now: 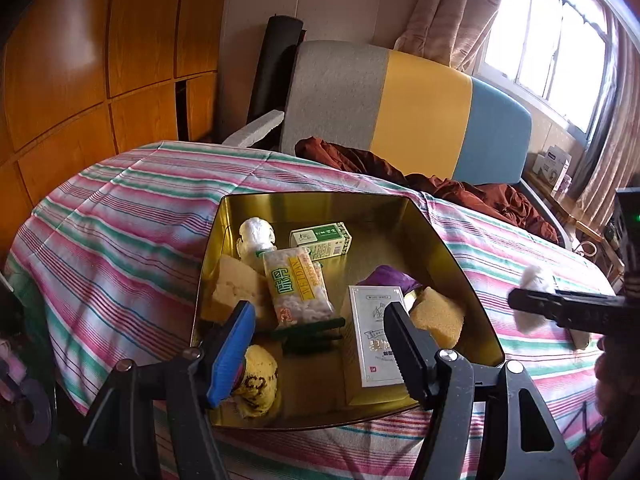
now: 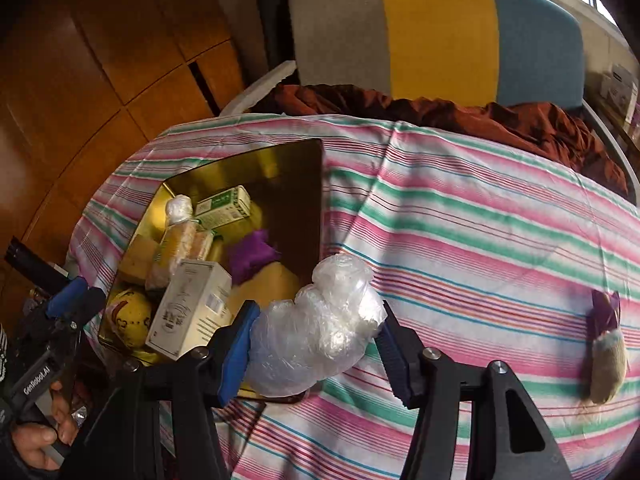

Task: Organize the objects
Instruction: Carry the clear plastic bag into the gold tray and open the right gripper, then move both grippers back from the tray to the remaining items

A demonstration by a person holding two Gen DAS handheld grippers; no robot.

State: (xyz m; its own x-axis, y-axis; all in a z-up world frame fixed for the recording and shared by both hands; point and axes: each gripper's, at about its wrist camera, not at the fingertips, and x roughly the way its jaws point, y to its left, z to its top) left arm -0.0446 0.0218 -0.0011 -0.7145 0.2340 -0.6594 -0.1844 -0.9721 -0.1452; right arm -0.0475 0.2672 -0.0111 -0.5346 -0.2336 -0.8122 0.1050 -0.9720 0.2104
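A golden tin (image 1: 320,200) stands open on the striped tablecloth (image 1: 120,220). Inside lie a green carton (image 1: 320,240), a snack packet (image 1: 298,288), a white box (image 1: 374,336), yellow sponges (image 1: 438,316), a purple pouch (image 1: 386,276) and a white plastic wad (image 1: 256,236). My left gripper (image 1: 320,316) hovers open over the tin's near end, with nothing pressed between its pads. My right gripper (image 2: 316,320) is shut on a crumpled clear plastic bag (image 2: 320,332), held just above the tin's near right corner (image 2: 280,396). From the left wrist it shows at the right (image 1: 528,300).
A small brush with a purple handle (image 2: 606,356) lies on the cloth to the right. Behind the table are a chair with a grey, yellow and blue back (image 1: 400,100), a brown cloth (image 1: 460,188) and wooden cabinets (image 1: 100,60). A hand (image 2: 40,436) holds the left gripper's handle.
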